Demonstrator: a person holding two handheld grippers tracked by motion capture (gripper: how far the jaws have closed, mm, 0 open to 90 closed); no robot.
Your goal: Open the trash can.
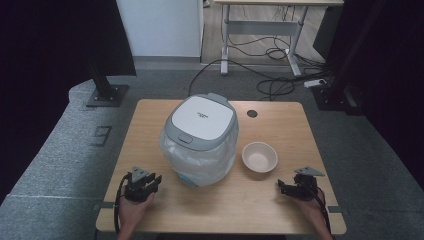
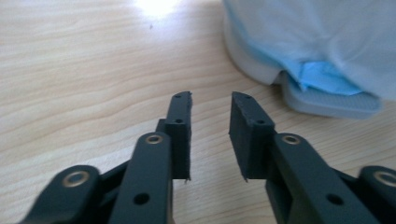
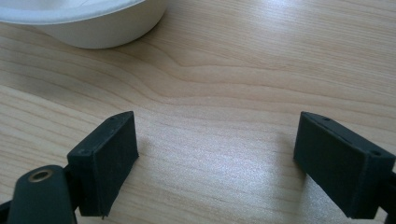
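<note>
Pale wood grain covers the bench (image 1: 150, 120), and near its middle stands a white-and-grey rice cooker (image 1: 200, 135), its lid shut and its body wrapped in a thin clear plastic film with a blue patch low on the near side. Take the rice cooker as the landmark.

Just to the right of the rice cooker, apart from it, sits a small cream bowl (image 1: 259, 156), upright and empty as far as the high view shows. Behind the rice cooker, towards the bench's far right corner, is a round dark cable hole (image 1: 252, 113).

The left tool (image 1: 150, 183) rests low over the bench at the near left of the rice cooker, held in the person's left hand (image 1: 134, 207). Its jaws stand a narrow gap apart with nothing between them. In the left gripper view the left tool (image 2: 211, 100) points at bare wood, with the rice cooker's grey base and film-covered wall (image 2: 322, 51) up and to the right, close but not touching.

The right tool (image 1: 282, 187) lies well to the near right of the rice cooker, past the bowl, held in the right hand (image 1: 312, 210). Its jaws are spread wide and hold nothing. In the right gripper view the right tool (image 3: 215, 140) faces open wood, and the bowl's rim and underside (image 3: 102, 28) show at the upper left, near the left pad (image 3: 109, 158) yet clear of it.
</note>
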